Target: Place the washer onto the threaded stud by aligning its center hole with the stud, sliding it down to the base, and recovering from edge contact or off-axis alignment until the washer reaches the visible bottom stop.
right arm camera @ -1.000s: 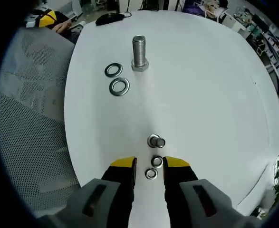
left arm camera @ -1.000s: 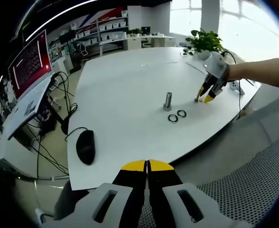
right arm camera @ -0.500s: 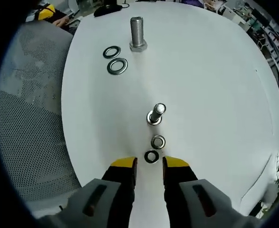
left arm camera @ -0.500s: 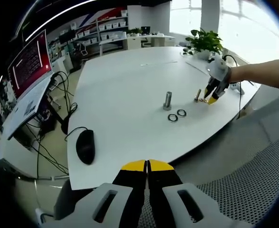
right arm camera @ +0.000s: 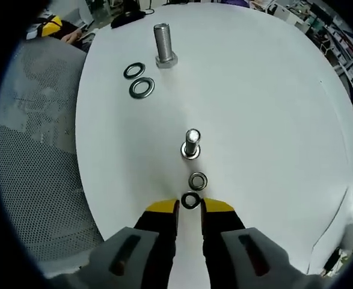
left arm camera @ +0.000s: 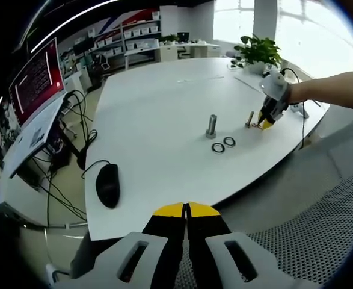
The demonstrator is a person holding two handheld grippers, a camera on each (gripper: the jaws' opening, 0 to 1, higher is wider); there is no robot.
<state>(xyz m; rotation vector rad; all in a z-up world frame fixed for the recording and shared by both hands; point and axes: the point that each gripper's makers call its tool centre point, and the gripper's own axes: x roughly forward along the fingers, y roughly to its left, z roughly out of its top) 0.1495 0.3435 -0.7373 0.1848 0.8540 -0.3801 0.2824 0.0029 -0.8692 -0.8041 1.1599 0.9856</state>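
In the right gripper view, your right gripper point(right arm camera: 190, 208) sits low over the white table point(right arm camera: 272, 102) with its jaws slightly apart, the dark washer point(right arm camera: 190, 200) between the yellow tips but not clearly clamped. Just beyond lie a lighter washer point(right arm camera: 198, 180), then the small threaded stud point(right arm camera: 191, 143) standing upright; farther off are two large washers point(right arm camera: 138, 80) beside a large bolt point(right arm camera: 163, 44). In the left gripper view, your left gripper point(left arm camera: 186, 212) is closed and empty, held off the table edge near a black mouse point(left arm camera: 107, 186).
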